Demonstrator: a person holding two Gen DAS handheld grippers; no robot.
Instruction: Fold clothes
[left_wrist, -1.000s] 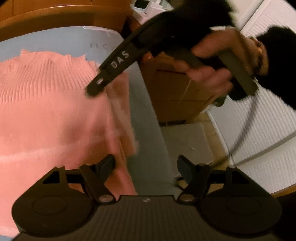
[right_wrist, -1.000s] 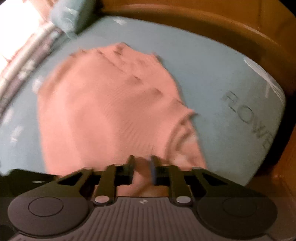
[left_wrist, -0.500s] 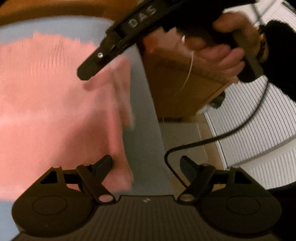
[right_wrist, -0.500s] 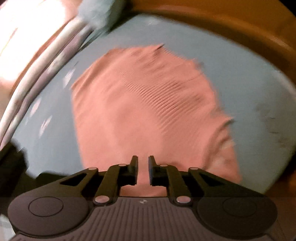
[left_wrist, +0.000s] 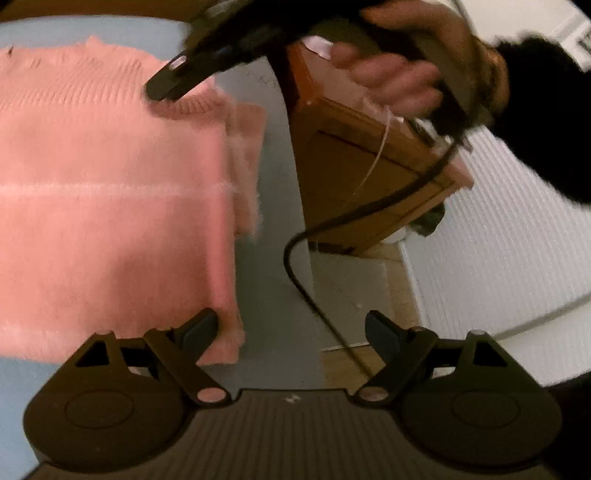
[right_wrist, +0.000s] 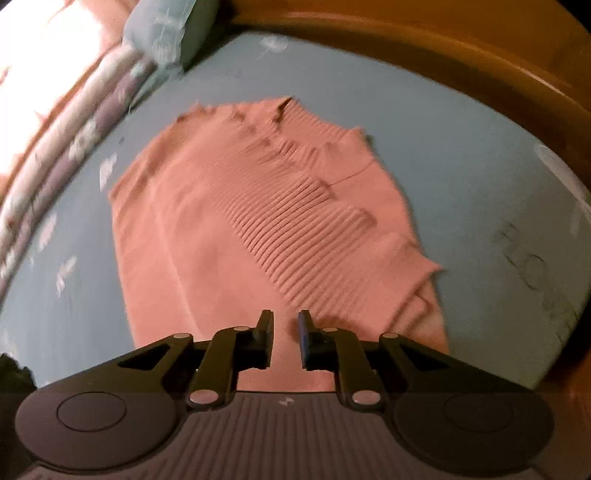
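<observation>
Here, one pink sweater (right_wrist: 258, 229) and two tools: left tool (left_wrist: 291, 328), right tool (right_wrist: 285, 339).

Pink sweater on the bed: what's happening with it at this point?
A person with a handheld gripper in each hand is folding a pink sweater laid flat on a light blue bedsheet. The right gripper, jaws slightly apart, is low over the sweater's near edge. The left gripper is wide open at the sweater's corner, gripping nothing. One side already looks folded in.

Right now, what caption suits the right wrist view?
Pink sweater spread flat on blue bed sheet, fingers slightly parted above it.
</observation>
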